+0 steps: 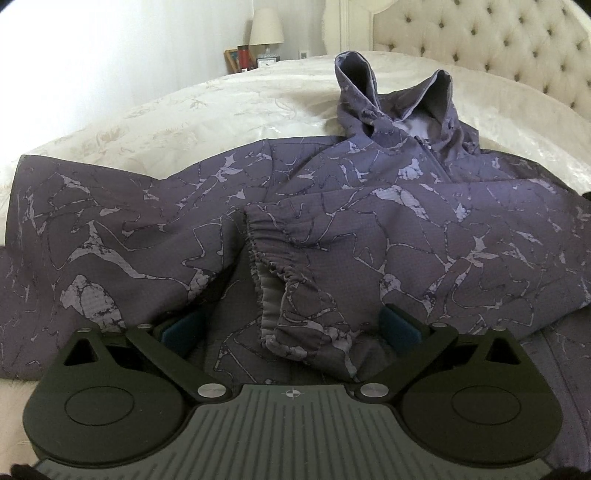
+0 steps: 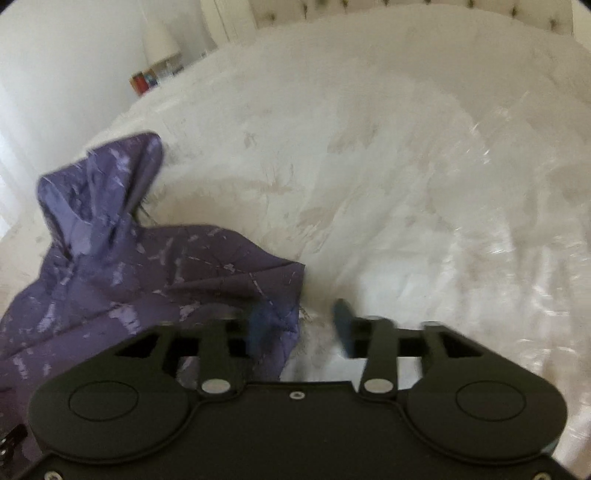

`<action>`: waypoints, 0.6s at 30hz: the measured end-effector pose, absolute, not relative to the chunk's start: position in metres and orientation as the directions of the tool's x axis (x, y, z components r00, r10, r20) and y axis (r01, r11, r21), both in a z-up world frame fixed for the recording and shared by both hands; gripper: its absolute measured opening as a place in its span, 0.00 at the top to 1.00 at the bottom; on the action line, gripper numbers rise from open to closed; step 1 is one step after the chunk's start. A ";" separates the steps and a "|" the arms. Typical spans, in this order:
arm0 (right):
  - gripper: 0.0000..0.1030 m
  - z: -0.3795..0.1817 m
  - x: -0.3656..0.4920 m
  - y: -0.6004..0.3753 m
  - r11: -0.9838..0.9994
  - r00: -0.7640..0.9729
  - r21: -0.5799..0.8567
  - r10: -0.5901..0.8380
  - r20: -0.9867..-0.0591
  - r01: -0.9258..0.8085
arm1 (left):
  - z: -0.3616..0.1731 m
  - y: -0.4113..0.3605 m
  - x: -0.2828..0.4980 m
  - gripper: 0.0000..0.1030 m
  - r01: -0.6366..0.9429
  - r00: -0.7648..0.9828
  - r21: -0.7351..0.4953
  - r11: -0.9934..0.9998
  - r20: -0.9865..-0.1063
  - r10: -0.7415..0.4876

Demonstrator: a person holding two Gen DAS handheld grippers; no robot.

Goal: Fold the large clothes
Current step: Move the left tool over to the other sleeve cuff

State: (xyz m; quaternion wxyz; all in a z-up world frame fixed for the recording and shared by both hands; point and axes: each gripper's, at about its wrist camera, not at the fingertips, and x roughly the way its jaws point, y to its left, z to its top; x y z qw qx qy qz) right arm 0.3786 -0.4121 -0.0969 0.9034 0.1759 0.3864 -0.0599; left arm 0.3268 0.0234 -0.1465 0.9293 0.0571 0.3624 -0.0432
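Purple patterned jacket (image 1: 332, 206) is lying spread across the white bedspread (image 1: 229, 96), hood (image 1: 399, 99) pointing toward the tufted headboard (image 1: 480, 33). One sleeve is lying folded across the jacket's chest, its elastic cuff (image 1: 280, 273) sitting near the middle. You are holding your left gripper (image 1: 291, 328) over that cuff, jaws spread wide, the cuff lying loose between the pads, nothing pinched. Your right gripper (image 2: 299, 325) is hovering at the jacket's edge on the side away from the lamp (image 1: 266, 29), jaws parted, gripping nothing; this view is blurred.
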 end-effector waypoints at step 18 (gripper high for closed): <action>0.05 -0.069 0.262 -0.386 0.930 0.709 0.299 0.062 -0.702 0.215 | -0.137 0.032 0.325 0.00 0.141 0.717 0.016 0.990 -0.691 -0.091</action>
